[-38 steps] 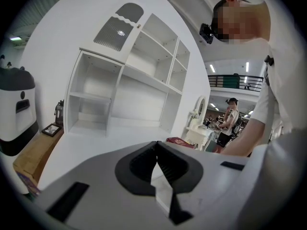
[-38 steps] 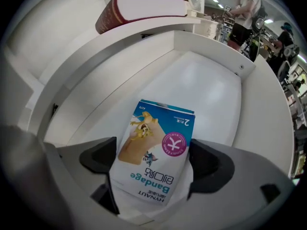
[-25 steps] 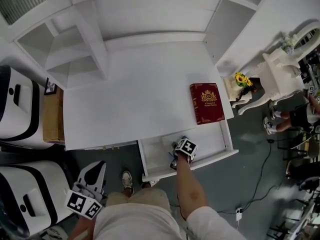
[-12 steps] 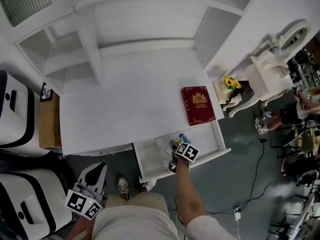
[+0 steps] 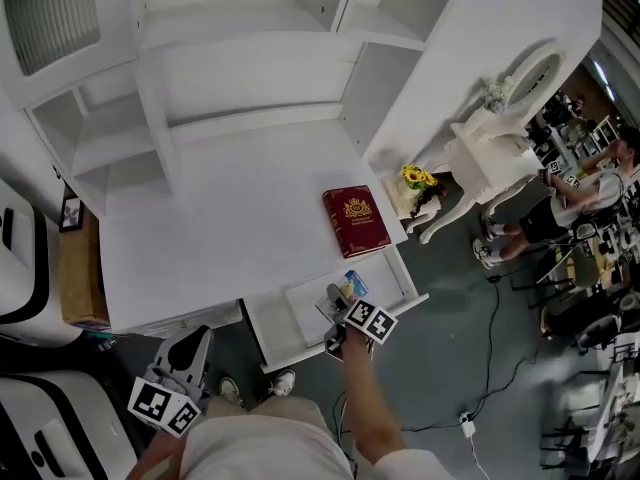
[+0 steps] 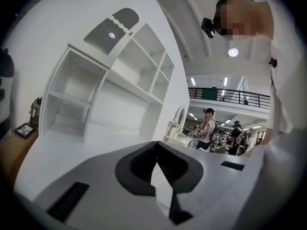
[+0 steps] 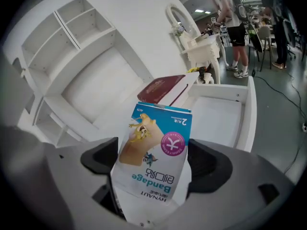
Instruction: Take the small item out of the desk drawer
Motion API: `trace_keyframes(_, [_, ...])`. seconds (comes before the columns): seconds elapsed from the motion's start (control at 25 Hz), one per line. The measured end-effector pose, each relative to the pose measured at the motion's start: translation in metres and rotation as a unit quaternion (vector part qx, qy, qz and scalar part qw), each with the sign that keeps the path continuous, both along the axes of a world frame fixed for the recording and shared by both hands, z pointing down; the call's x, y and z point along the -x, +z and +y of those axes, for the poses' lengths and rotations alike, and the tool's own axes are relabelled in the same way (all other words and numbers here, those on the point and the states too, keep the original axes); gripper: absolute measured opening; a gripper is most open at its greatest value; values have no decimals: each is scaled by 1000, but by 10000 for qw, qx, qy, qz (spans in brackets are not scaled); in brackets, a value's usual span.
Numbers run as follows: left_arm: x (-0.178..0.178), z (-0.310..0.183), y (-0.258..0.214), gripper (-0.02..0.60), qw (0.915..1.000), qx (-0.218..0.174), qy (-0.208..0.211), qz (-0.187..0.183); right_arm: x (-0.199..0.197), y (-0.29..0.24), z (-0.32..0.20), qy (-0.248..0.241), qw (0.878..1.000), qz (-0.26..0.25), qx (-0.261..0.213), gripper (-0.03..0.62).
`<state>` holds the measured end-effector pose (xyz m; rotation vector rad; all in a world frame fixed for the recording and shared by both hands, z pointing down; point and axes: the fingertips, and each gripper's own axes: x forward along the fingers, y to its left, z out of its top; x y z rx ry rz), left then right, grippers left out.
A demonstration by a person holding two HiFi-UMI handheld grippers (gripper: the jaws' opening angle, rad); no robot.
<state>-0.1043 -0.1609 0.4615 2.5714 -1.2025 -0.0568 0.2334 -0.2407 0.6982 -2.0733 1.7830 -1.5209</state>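
Observation:
A small blue and white bandage box (image 7: 154, 153) stands upright between the jaws of my right gripper (image 7: 153, 164), which is shut on it. In the head view the bandage box (image 5: 350, 289) and right gripper (image 5: 343, 301) hang over the front part of the open white drawer (image 5: 262, 340). The drawer's white floor (image 7: 216, 121) shows behind the box. My left gripper (image 5: 186, 360) is held low at the left, beside the person's body and away from the desk. Its jaws (image 6: 156, 150) meet at the tips with nothing between them.
A dark red book (image 5: 356, 220) lies on the white desk top (image 5: 220, 218) just behind the drawer. White shelves (image 5: 110, 138) rise at the back. A white ornate stand with sunflowers (image 5: 418, 180) is to the right. White machines stand at the left, and cables run across the floor.
My right gripper has come up out of the drawer toward its front edge with the bandage box in it. The head view has swung right. The left gripper has stayed put.

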Motion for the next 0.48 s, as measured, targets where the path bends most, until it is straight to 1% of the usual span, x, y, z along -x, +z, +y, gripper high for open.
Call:
trace_keyframes(0.16, [-7, 3, -6, 15, 9997, -160, 171, 95, -13, -37, 16, 245, 9988, 0, -431, 469])
trace_keyframes(0.36, [-11, 6, -13, 15, 9990, -325, 282, 141, -23, -72, 34, 502, 9942, -207, -925, 465])
trace_keyframes(0.4, [-12, 7, -15, 15, 9988, -349, 301, 144, -25, -80, 37, 528, 9932, -205, -1022, 411])
trace_keyframes(0.48, [-14, 7, -18, 15, 9985, -405, 348, 131, -29, -95, 42, 533, 9912, -136, -1202, 410])
